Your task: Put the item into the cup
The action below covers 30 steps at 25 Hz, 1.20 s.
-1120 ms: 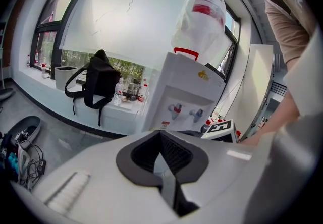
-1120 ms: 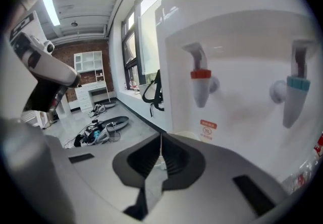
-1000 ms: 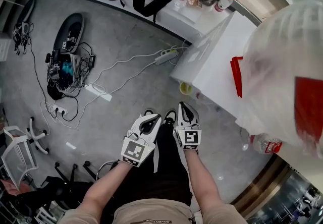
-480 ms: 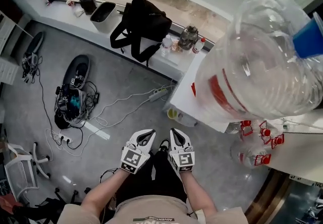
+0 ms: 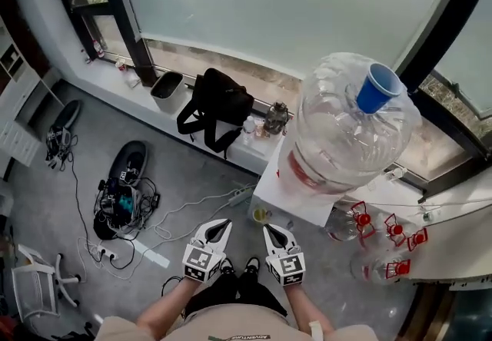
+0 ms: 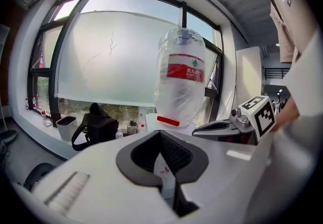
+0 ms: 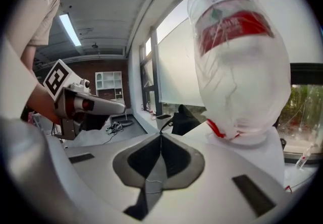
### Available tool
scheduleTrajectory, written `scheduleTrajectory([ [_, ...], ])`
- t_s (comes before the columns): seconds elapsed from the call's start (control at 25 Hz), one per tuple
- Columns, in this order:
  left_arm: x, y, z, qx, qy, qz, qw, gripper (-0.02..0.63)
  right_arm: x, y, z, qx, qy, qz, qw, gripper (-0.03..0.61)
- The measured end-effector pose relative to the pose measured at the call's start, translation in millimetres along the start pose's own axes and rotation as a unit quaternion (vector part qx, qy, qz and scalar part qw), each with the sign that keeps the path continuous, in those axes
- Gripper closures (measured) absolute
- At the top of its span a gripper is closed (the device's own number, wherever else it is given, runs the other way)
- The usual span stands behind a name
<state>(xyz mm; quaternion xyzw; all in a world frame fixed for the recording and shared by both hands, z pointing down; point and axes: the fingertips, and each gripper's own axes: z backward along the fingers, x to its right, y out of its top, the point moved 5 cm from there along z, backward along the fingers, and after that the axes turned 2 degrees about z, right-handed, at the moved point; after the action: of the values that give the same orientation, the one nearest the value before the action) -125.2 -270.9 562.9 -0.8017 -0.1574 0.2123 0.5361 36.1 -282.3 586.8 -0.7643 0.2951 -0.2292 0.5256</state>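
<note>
Low in the head view, close to the person's body, the left gripper [image 5: 222, 224] and the right gripper [image 5: 270, 230] are held side by side over the grey floor. Each has its jaws pressed together with nothing between them. Beyond them, to the right, a large clear water jug [image 5: 338, 140] with a red label stands on a white cabinet [image 5: 269, 182]. The blue cup [image 5: 377, 90] sits on top of the jug, well apart from both grippers. The jug's broad body fills much of both gripper views.

A black backpack [image 5: 215, 105] and a pale bin [image 5: 167, 88] rest on the far window ledge, with a glass jar [image 5: 277, 118] beside the backpack. A tangle of cables [image 5: 119, 197] lies on the floor at the left, and a power strip [image 5: 241, 193] lies near the cabinet. Small bottles with red caps [image 5: 388, 232] cluster at the right, partly behind the jug.

A white chair [image 5: 31, 286] is cut off at the near left edge. Which thing is the item for the cup cannot be told.
</note>
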Motion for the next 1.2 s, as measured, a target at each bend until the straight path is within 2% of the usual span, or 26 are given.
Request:
scheduleTrajectory([
  [0.24, -3.8, 35.8, 15.1, 0.028, 0.018, -0.005, 0.9994, 0.606, 5.1, 44.5, 22.8, 0.033, 0.000, -0.023, 0.999, 0.566],
  [0.44, 1.7, 59.6, 20.6, 0.053, 0.021, -0.014, 0.9983, 0.606, 12.0, 89.5, 33.3, 0.069, -0.002, 0.012, 0.998, 0.566],
  [0.76, 1.0, 110.4, 33.7, 0.087, 0.034, -0.034, 0.9951, 0.606, 17.4, 149.7, 45.7, 0.113, -0.002, 0.028, 0.993, 0.566],
  [1.0, -5.4, 143.7, 37.9, 0.107, 0.044, -0.041, 0.9925, 0.606, 24.2, 170.0, 46.5, 0.130, -0.009, 0.051, 0.990, 0.566],
  [1.2, -10.7, 153.3, 42.3, 0.112, 0.050, -0.044, 0.9915, 0.606, 18.8, 178.1, 43.8, 0.135, 0.000, 0.066, 0.989, 0.567],
])
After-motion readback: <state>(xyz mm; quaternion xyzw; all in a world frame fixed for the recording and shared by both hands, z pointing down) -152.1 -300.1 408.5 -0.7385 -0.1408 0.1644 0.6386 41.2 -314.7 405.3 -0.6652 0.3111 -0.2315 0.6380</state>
